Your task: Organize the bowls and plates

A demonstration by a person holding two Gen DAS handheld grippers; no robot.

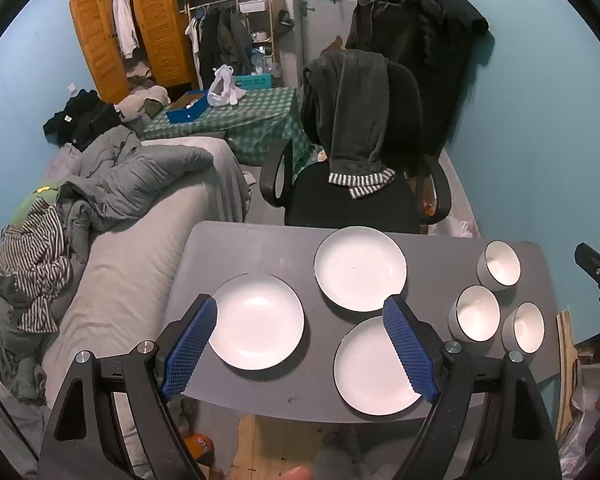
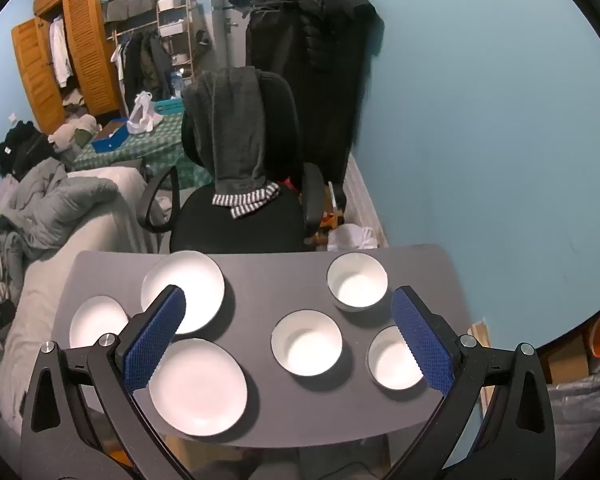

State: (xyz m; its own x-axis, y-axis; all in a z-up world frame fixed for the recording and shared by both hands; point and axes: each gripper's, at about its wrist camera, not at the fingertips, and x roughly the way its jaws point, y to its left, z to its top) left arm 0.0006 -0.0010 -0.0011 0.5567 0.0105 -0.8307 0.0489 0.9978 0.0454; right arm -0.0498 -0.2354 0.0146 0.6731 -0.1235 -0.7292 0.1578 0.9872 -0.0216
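Tabletop (image 1: 260,248) grey, holds three white plates and three white bowls, none stacked, none touching.

Left wrist view: left tool (image 1: 300,320) wide open, nothing between its blue pads, hovering above the near edge. Left plate (image 1: 258,322) sits lower centre-left, just beside the left pad. Far plate (image 1: 360,268) sits centre, toward the chair. Near plate (image 1: 374,368) sits lower centre-right, partly hidden by the right pad. Bowls cluster at the right of the frame: far bowl (image 1: 499,265), middle bowl (image 1: 475,313), near bowl (image 1: 524,327). Middle and near bowls are close together, a narrow gap between them. Dark tip of the right tool (image 1: 598,276) pokes in at the right edge.

Right wrist view: right tool (image 2: 288,320) also wide open and empty, hanging over the near side of the tabletop. Middle bowl (image 2: 307,343) lies in the gap between the pads, below them, no contact visible. Near bowl (image 2: 390,360) is partly covered by the right pad. Far bowl (image 2: 357,281) is upper right of the gap. Plates are on the left half: near plate (image 2: 198,388) lower left, far plate (image 2: 196,284) and left plate (image 2: 96,320) both partly behind the left pad.

Behind the tabletop: black office chair (image 2: 236,220) with dark clothing draped over its back. Bed (image 1: 140,240) with grey bedding at left of frame.
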